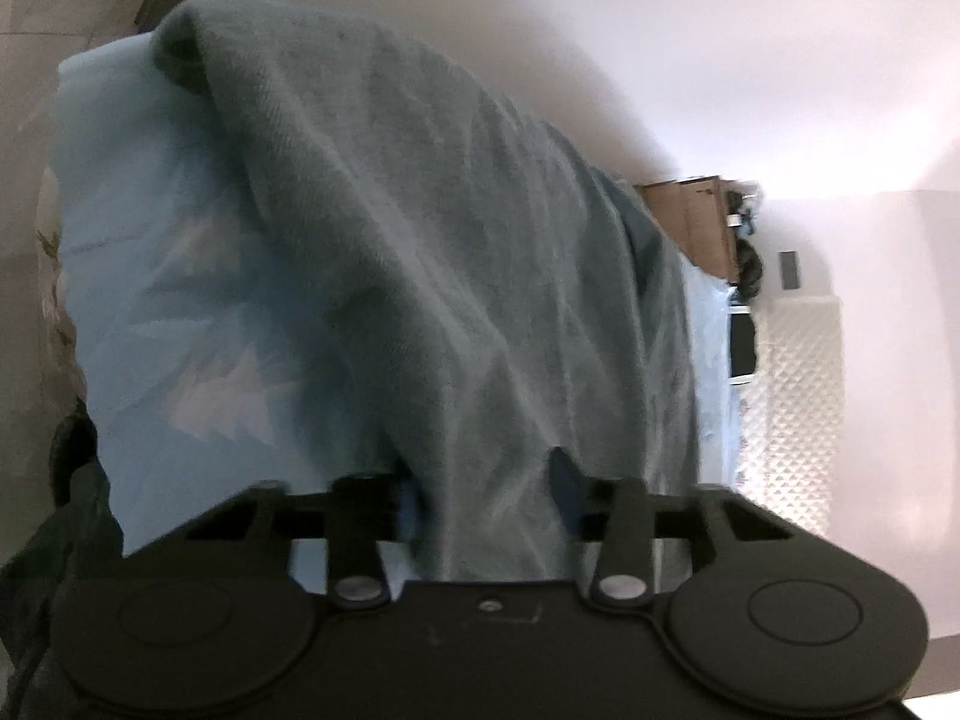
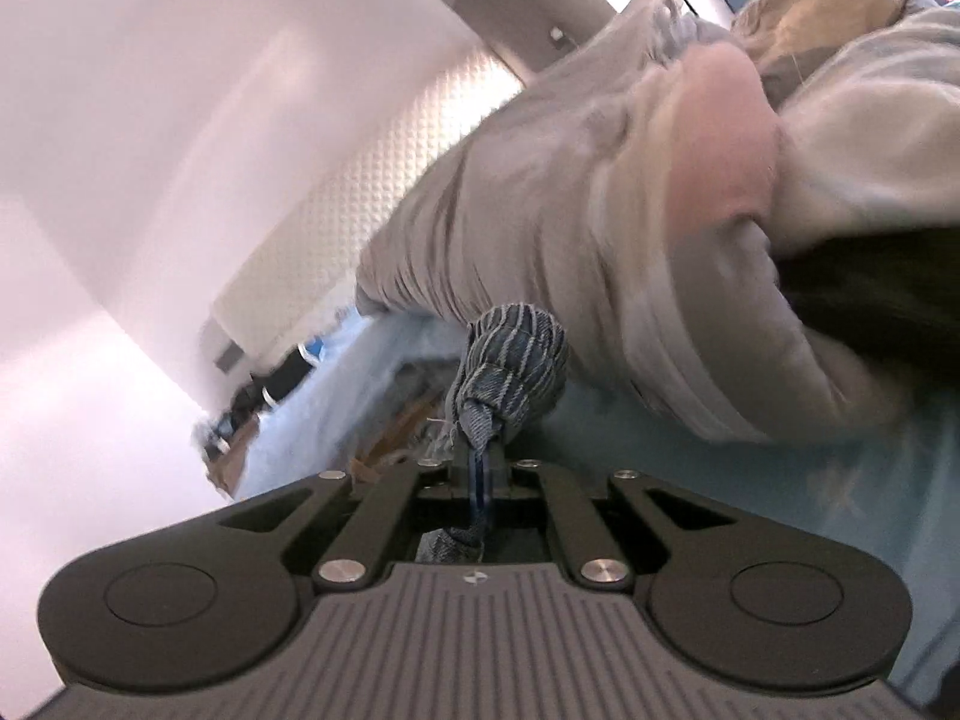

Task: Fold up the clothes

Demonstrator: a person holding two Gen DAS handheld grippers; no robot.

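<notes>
A grey-green garment (image 1: 420,228) is seen in the left wrist view only, draped over the pale blue patterned bedsheet (image 1: 180,312) and running from the far left corner of the bed down into the left gripper (image 1: 486,474). Its fabric fills the gap between the two fingers; the jaws stand partly apart, and whether the pads press on the cloth cannot be told, as the fingertips are largely buried in it.

The right wrist view alone shows the right gripper (image 2: 478,468) closed tight on a bunched fold of blue striped denim (image 2: 510,360), which is pinched between the pads and balloons out beyond them. Behind it a heap of pale grey clothes (image 2: 600,228) is piled on the bed, with a tan garment (image 2: 828,6) at the far edge.

A white quilted headboard (image 1: 798,384) and a brown cardboard box (image 1: 696,222) are recorded at the bed's far end in both views.
</notes>
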